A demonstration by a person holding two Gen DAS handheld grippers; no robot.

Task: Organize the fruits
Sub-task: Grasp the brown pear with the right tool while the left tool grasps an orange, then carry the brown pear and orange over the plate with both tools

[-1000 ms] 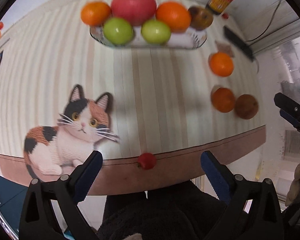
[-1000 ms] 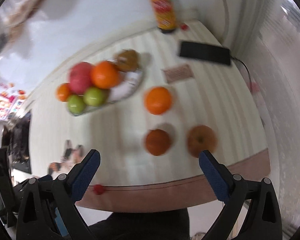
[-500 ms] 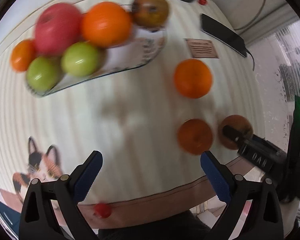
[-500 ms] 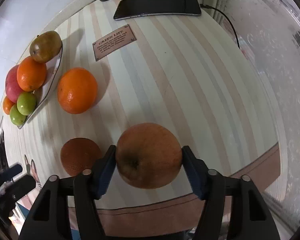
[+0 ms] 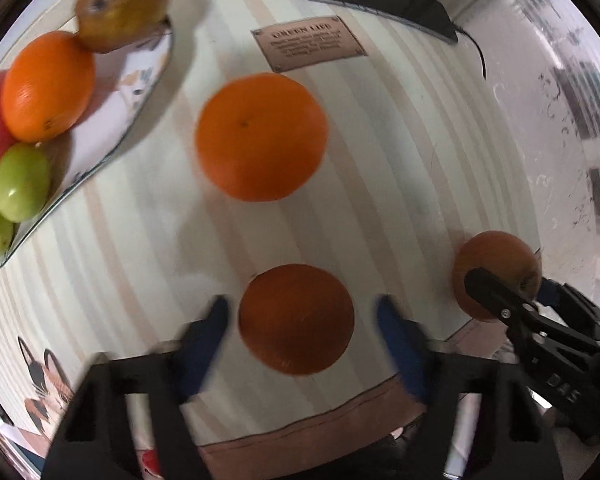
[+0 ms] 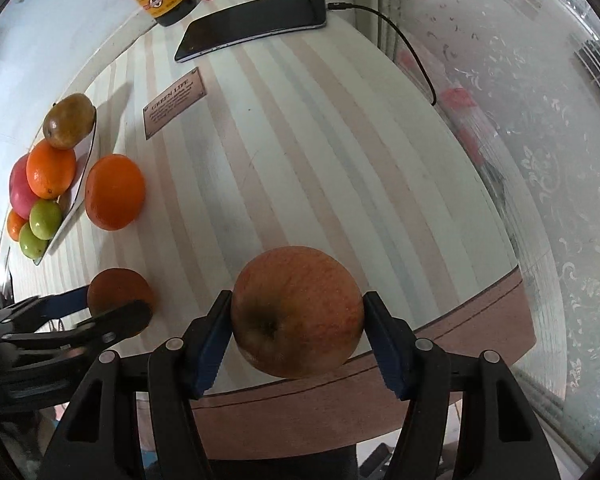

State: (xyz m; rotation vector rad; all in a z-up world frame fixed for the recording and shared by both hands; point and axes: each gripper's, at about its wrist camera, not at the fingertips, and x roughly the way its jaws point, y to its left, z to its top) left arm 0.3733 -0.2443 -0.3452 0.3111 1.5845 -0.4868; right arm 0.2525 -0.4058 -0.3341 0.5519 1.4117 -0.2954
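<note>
My plate [image 5: 140, 80] holds a pear [image 5: 122, 6], orange [image 5: 46, 86], red apple [image 6: 20, 192] and green fruits [image 5: 20, 182]. My right gripper [image 6: 298, 330] is clamped on the brown apple [image 6: 296, 312] at the desk [image 6: 320, 140] edge. My left gripper [image 5: 302, 334] is spread around the dark orange [image 5: 296, 318], a gap showing each side.

Left tool [image 5: 300, 320] spread wide; right tool [image 6: 298, 320] clamped tight.

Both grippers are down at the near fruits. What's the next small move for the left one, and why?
Probably close the left gripper: its blue pads straddle the dark orange with gaps on both sides, so it is not gripped. The right gripper is already shut on the brownish apple, and the plate has bare space.
</note>
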